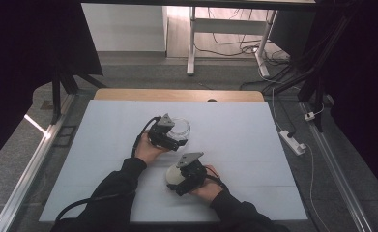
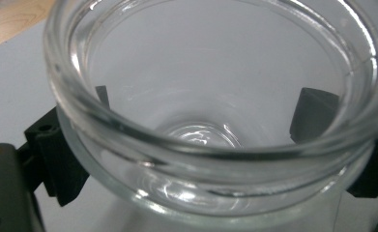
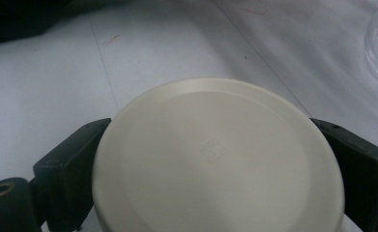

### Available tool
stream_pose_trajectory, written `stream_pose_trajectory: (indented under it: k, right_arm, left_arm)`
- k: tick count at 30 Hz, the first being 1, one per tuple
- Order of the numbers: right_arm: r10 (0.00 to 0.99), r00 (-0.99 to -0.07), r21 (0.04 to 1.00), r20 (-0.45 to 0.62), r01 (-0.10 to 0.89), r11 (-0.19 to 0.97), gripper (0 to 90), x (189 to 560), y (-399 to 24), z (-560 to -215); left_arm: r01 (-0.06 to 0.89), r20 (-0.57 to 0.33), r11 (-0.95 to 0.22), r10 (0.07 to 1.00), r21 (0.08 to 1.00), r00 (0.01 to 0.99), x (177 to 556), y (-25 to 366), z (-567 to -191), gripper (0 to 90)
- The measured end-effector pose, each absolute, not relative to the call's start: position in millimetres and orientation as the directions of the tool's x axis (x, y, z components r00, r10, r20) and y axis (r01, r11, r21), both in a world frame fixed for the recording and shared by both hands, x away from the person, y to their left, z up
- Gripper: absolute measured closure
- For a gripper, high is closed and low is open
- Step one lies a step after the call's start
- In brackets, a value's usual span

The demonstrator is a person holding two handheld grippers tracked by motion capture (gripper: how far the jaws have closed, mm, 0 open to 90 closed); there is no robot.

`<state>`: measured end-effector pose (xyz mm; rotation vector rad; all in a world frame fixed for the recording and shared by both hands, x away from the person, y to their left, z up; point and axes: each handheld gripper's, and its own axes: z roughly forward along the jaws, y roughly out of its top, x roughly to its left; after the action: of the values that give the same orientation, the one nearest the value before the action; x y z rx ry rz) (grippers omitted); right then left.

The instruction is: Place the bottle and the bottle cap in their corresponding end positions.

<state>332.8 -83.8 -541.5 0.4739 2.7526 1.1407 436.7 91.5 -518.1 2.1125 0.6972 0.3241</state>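
**Jar in one tool, lid in the other**

The left tool pinches a clear glass jar near the middle of the pale surface. In the left gripper view its dark jaws press the jar from both sides just under the thick rim, and the open mouth faces the camera; that grip would steady the jar so something can go on top. The right tool clamps a round cream lid by its edge, nearer the person and just apart from the jar. In the right gripper view the lid lies flat between the jaws, top up, probably so it can be carried level to the mouth. The jar looks empty, though glare on the glass makes that hard to confirm. Whether the jar's base rests on the surface is hidden by the tool, and the lid's underside cannot be seen.
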Motion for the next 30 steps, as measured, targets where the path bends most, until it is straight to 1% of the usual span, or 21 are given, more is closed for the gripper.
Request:
stream_pose_trajectory:
  k: [6,9,14,20,30]
  right_arm:
    - [0.331,-0.944,0.705,0.003,0.237,0.668,6.3,333,-84,-542]
    - [0.335,-0.942,0.708,0.020,0.250,0.661,3.6,333,-84,-541]
    - [0.332,-0.942,0.719,0.041,0.258,0.645,1.2,335,-86,-541]
    - [0.330,-0.942,0.731,0.057,0.264,0.629,0.1,335,-88,-540]
    - [0.325,-0.944,0.750,0.065,0.261,0.608,0.0,333,-89,-536]
  left_arm:
    - [0.362,-0.009,-0.482,0.591,0.798,0.807,437,89,-517,5.6]
    - [0.369,-0.032,-0.469,0.583,0.803,0.812,437,90,-517,3.2]
    - [0.359,-0.031,-0.467,0.575,0.808,0.817,437,91,-514,0.2]
    - [0.368,-0.052,-0.454,0.571,0.812,0.819,436,95,-510,0.0]
    - [0.382,-0.054,-0.470,0.572,0.796,0.818,429,107,-507,0.0]
